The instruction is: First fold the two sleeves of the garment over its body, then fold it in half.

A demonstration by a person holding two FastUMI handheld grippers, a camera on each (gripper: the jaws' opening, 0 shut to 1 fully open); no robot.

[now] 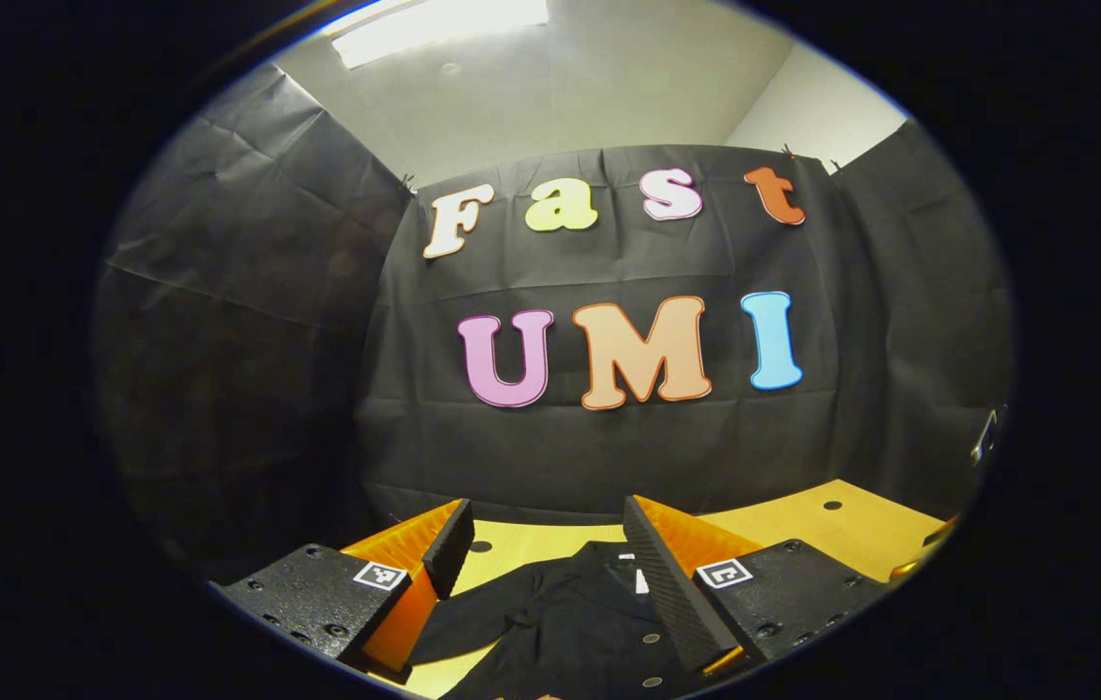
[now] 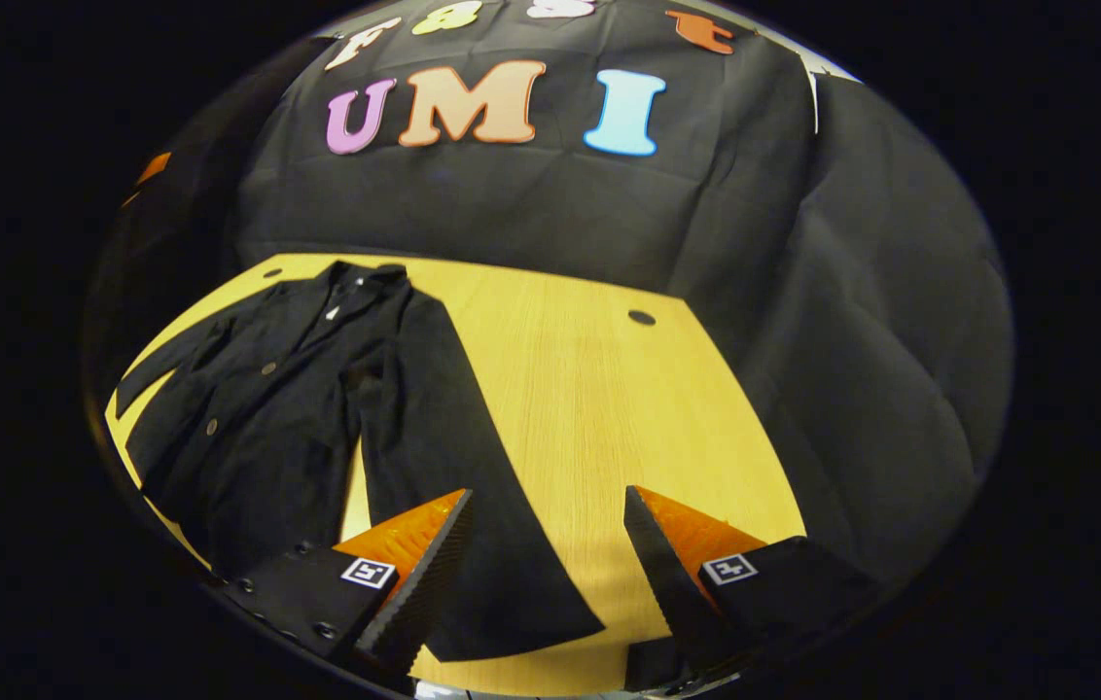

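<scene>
1. The left tool (image 1: 546,569) is released, jaws spread wide, hovering above the jacket (image 1: 570,622) near its collar; it grips nothing.
2. The right tool (image 2: 546,564) is also released and empty, jaws apart over the near end of the right sleeve (image 2: 453,467).
3. The jacket lies face up on the surface (image 2: 599,408), toward its left side, collar at the far end and hem near.
4. Both sleeves lie out to the sides: the right one runs down beside the body, and the left sleeve (image 2: 166,365) angles off to the left. Neither is folded over the body.
5. By my judgement the task is at its start: both sleeve folds and the half fold are left.
6. The jacket's near hem and left edge are cut off in the right gripper view; the left gripper view catches just its upper part, dark and hard to read.
</scene>
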